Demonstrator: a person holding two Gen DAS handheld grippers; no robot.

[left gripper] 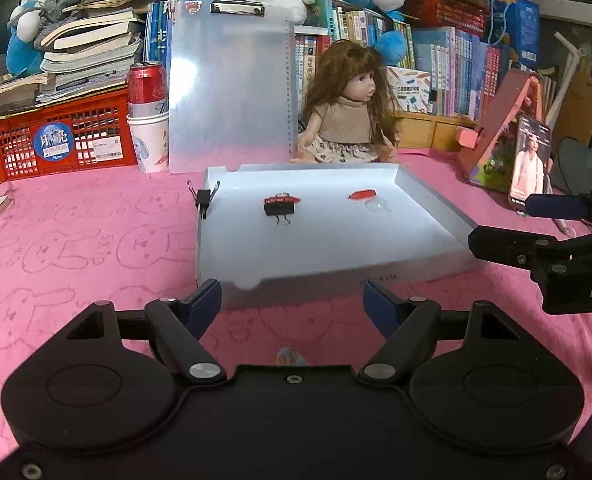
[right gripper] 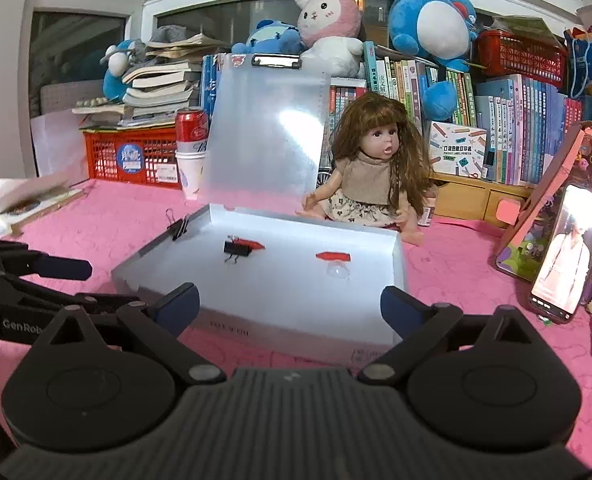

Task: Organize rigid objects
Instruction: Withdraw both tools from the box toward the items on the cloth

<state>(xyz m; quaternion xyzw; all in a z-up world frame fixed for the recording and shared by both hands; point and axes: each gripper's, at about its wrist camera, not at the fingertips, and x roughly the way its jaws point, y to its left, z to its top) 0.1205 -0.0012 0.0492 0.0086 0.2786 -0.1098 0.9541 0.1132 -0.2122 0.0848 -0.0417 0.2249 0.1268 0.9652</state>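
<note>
An open translucent case (left gripper: pixel 232 256) lies on the pink cloth, its clipboard-style lid (left gripper: pixel 232 92) standing upright behind it. On the case floor sits a black binder clip with a red piece on it (left gripper: pixel 281 206). A second red piece (left gripper: pixel 362 194) lies to the right, beside a clear suction cup (left gripper: pixel 377 205). Another black binder clip (left gripper: pixel 204 198) grips the case's left wall. My left gripper (left gripper: pixel 292 306) stands open just before the case's near edge, nothing between its fingers. My right gripper (right gripper: pixel 290 306) is open wide before the same case (right gripper: pixel 280 304), also bare. A small colourful object (left gripper: pixel 291 357) lies under the left gripper.
A doll (left gripper: pixel 352 120) sits behind the case. At the back left a red can in a paper cup (left gripper: pixel 149 120) stands beside a red crate (left gripper: pixel 56 140) under stacked books. A phone (right gripper: pixel 568 256) leans on a pink stand at the right. Books and plush toys line the back.
</note>
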